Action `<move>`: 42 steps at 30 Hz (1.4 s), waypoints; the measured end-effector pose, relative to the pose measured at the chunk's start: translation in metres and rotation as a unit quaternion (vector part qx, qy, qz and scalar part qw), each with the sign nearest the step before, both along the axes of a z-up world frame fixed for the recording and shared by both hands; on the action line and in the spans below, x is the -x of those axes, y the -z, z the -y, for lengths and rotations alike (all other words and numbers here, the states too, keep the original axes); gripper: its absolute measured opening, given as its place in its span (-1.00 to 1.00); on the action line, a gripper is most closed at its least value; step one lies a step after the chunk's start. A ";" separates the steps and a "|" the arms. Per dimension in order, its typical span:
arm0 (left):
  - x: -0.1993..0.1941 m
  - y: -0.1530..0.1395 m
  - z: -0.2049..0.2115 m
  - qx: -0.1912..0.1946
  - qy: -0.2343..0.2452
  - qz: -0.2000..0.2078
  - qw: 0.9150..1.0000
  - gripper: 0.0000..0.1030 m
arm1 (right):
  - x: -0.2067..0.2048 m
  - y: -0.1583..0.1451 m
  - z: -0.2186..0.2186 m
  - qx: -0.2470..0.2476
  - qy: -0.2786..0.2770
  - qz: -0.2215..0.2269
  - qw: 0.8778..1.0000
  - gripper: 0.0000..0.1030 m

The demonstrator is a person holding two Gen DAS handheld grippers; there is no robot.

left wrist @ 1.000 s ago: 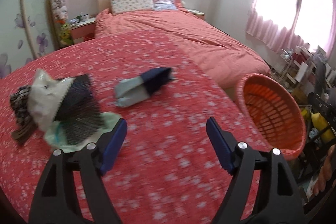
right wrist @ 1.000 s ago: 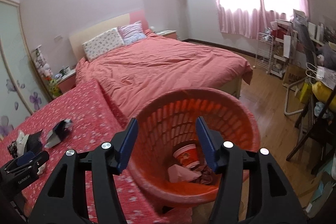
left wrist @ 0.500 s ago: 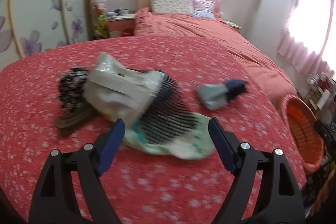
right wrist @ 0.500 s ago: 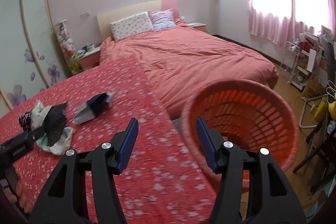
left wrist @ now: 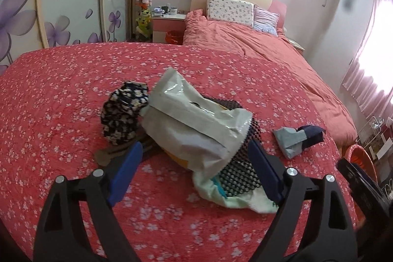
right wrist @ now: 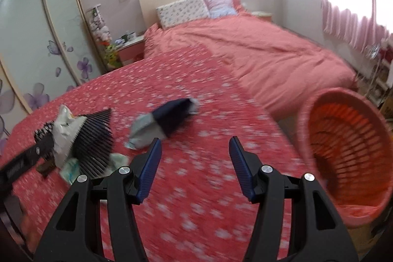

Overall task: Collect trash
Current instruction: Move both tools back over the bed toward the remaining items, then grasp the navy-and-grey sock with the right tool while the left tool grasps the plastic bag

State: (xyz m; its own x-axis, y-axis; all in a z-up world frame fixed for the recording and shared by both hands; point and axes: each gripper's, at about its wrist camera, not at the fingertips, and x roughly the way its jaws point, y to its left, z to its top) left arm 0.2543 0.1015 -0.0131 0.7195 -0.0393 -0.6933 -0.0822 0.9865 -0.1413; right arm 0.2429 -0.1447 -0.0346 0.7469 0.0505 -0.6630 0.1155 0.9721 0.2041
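A pile of trash lies on the red flowered bedspread (left wrist: 73, 80): a crumpled white plastic bag (left wrist: 196, 119) on a black mesh sheet (left wrist: 242, 163), with a pale green wrapper (left wrist: 235, 199) underneath. My left gripper (left wrist: 195, 163) hovers right at the pile. Its jaws are opening, with the bag's near end between the blue pads but not pressed. A grey and navy packet (right wrist: 162, 122) lies alone, just ahead and left of my right gripper (right wrist: 195, 163), which stands open and empty over the bedspread. The orange basket (right wrist: 343, 149) is at its right.
A black floral cloth (left wrist: 122, 112) and a brown strip lie against the pile's left side. A pink bed (right wrist: 258, 50) with pillows stands beyond. The basket (left wrist: 361, 158) stands off the bedspread's right edge. Shelves and clutter fill the right under the window.
My left gripper swung left from the packet to the pile, and its jaws widened. My right gripper swung left from above the basket to over the bedspread near the packet.
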 end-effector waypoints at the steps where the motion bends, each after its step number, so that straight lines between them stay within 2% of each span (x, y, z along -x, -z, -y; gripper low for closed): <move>1: 0.001 -0.001 -0.003 0.000 0.000 0.001 1.000 0.66 | -0.007 0.002 -0.005 -0.008 -0.003 -0.004 1.000 0.11; 4: 0.002 -0.002 -0.011 0.000 -0.004 0.003 1.000 0.66 | -0.026 0.006 -0.022 -0.026 -0.012 -0.015 0.999 0.11; 9: 0.004 -0.001 -0.030 0.010 -0.017 0.000 1.000 0.66 | -0.045 0.010 -0.048 -0.024 -0.012 -0.020 0.999 0.08; 12: 0.003 0.001 -0.041 0.023 -0.021 -0.006 0.999 0.66 | -0.043 0.008 -0.060 0.006 -0.016 -0.008 1.000 0.07; 15: 0.003 0.003 -0.043 0.025 -0.018 -0.008 0.999 0.66 | -0.043 0.016 -0.067 0.031 -0.023 -0.023 0.999 0.07; 18: 0.002 0.004 -0.040 0.024 -0.007 -0.005 1.000 0.67 | -0.045 0.026 -0.067 0.069 -0.018 -0.045 0.996 -0.02; 21: 0.001 0.005 -0.030 0.022 0.007 -0.005 1.000 0.73 | -0.043 0.026 -0.049 0.069 0.010 -0.055 0.996 -0.17; 26: -0.009 0.008 -0.005 0.010 0.026 -0.008 1.000 0.78 | -0.035 0.024 -0.020 0.046 0.030 -0.056 0.997 -0.17; 32: -0.025 0.020 0.028 -0.045 0.026 -0.021 0.998 0.78 | -0.024 0.028 -0.010 0.035 0.028 -0.063 0.997 -0.17; 36: -0.023 0.026 0.019 -0.067 0.009 -0.026 0.997 0.78 | -0.021 0.030 -0.010 0.031 0.025 -0.064 0.997 -0.17; 42: -0.014 0.031 -0.024 -0.069 -0.032 -0.036 0.996 0.78 | -0.015 0.027 -0.007 0.028 0.019 -0.057 0.998 -0.17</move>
